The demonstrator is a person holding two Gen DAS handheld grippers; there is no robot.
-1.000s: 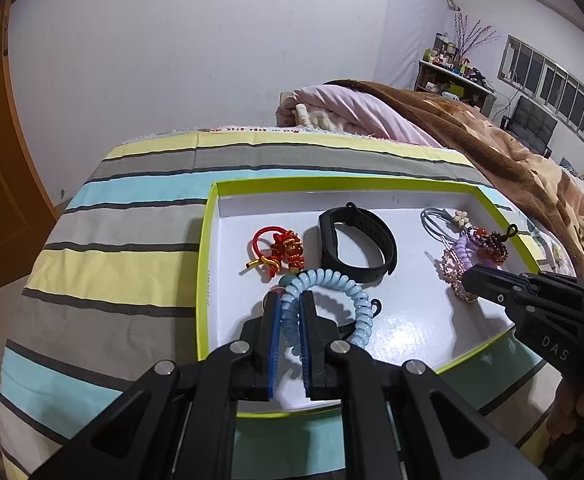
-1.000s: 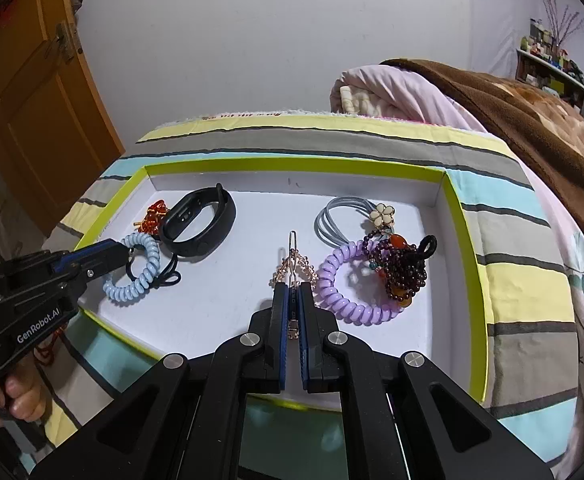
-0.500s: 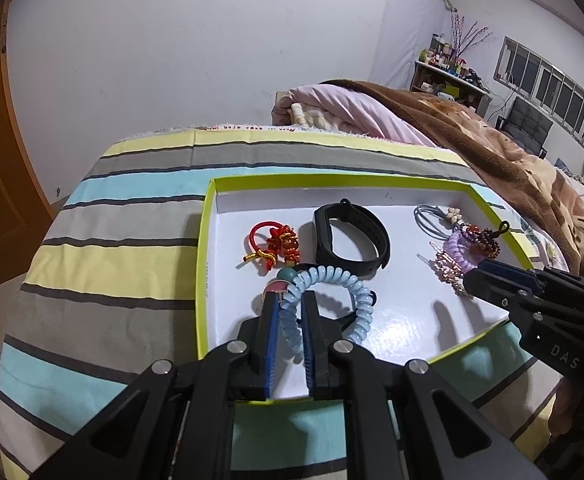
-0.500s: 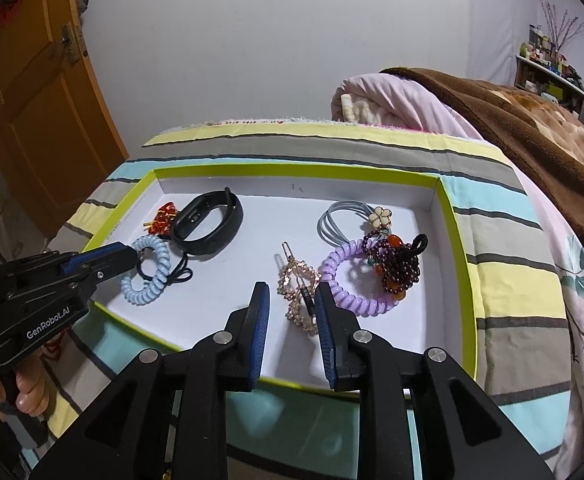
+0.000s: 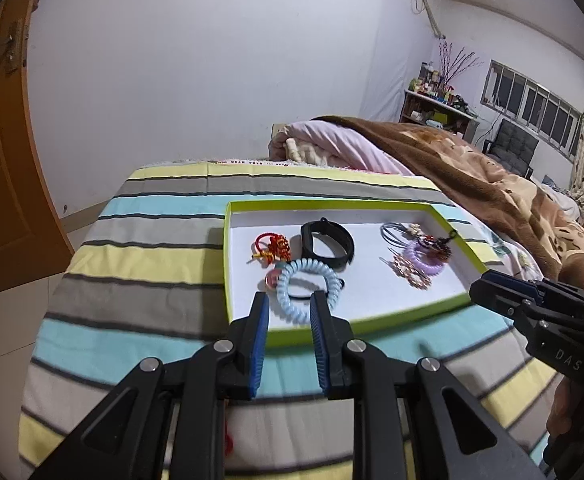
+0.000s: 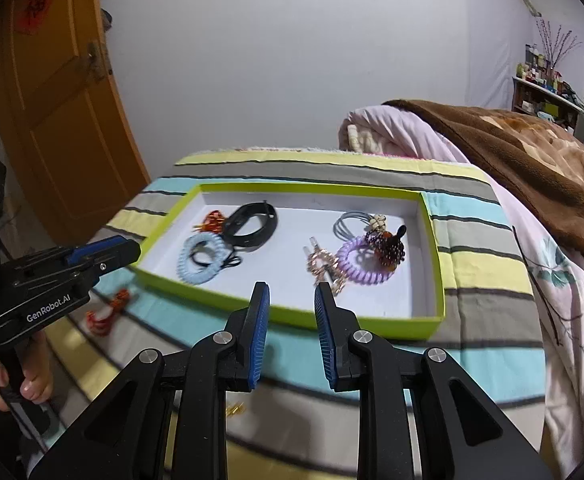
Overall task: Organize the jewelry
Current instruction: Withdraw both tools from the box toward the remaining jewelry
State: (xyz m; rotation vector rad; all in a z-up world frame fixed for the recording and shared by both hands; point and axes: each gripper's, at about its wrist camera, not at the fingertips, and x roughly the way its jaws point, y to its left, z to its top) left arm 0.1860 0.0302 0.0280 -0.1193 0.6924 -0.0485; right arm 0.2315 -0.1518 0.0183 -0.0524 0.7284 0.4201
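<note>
A white tray with a lime-green rim (image 5: 227, 264) (image 6: 436, 264) lies on the striped bedspread. In it lie a light blue spiral hair tie (image 5: 307, 294) (image 6: 201, 258), a black wristband (image 5: 328, 242) (image 6: 251, 226), a red knotted cord (image 5: 271, 246), a rose-gold hair clip (image 5: 410, 272) (image 6: 326, 266), a purple spiral tie (image 5: 426, 258) (image 6: 366, 266), dark beads (image 6: 390, 248) and a grey elastic (image 6: 348, 224). My left gripper (image 5: 289, 300) is open and empty, just behind the tray's near rim. My right gripper (image 6: 289, 290) is open and empty, in front of the rim.
A red tassel item (image 6: 105, 312) and small gold pieces (image 6: 233, 408) lie on the bedspread outside the tray. A brown blanket (image 6: 532, 168) and pink quilt (image 6: 396, 128) are piled at the right. An orange door (image 6: 59, 100) stands at the left.
Both grippers opened, letting go of the blue spiral tie and the rose-gold clip, which now lie in the tray. Both grippers pulled back and up from the tray.
</note>
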